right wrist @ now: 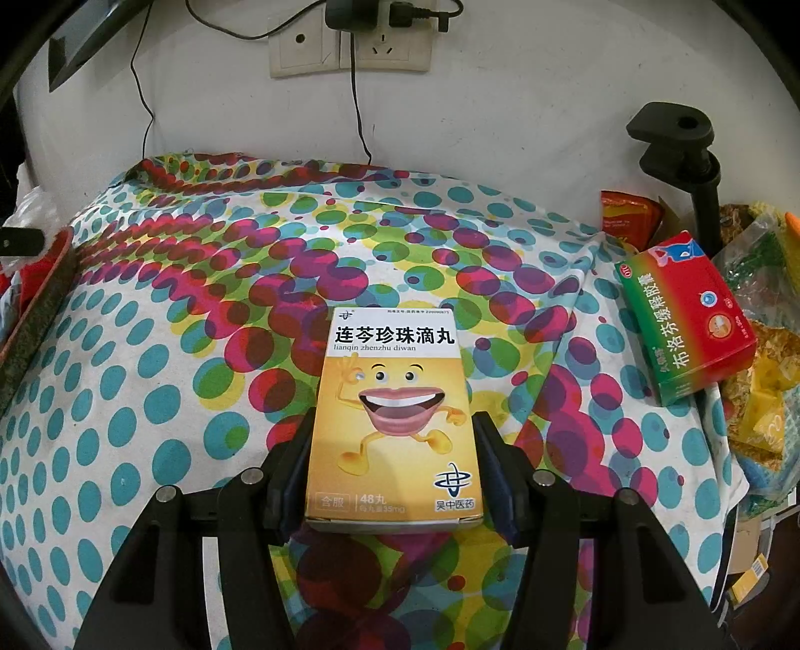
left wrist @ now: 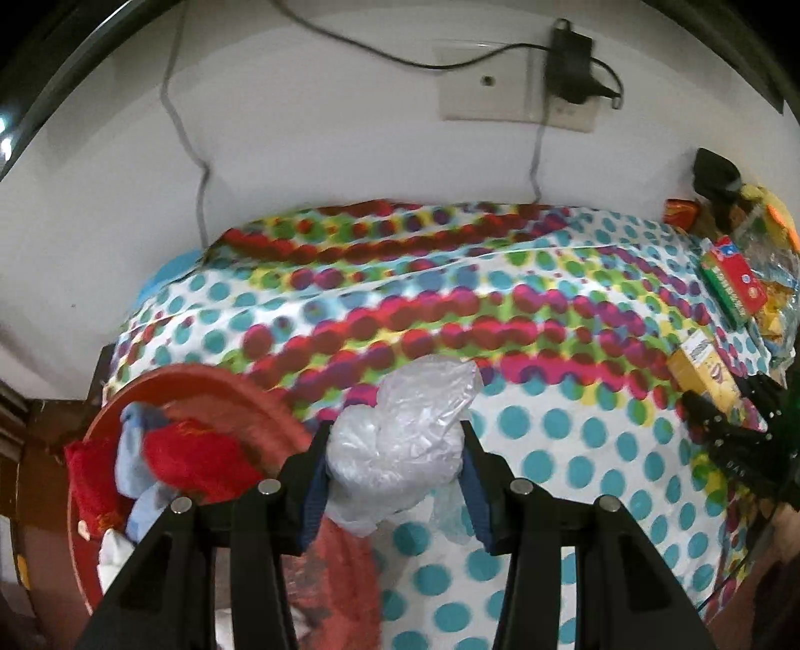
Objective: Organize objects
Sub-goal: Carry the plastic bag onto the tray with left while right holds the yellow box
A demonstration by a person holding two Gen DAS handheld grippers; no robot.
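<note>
While left gripper (left wrist: 395, 450) jaws clamp plastic bag (left wrist: 405, 440), right gripper (right wrist: 392, 450) — yellow box (right wrist: 395, 415).

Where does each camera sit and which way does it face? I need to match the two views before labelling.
Left wrist: on the left gripper, angled down at the dotted cloth; its fingers clamp a clear plastic bag beside a red basin.
Right wrist: on the right gripper, angled down; its fingers clamp a yellow medicine box.
Shared: cloth, yellow medicine box, red-green box, wall socket.
</note>
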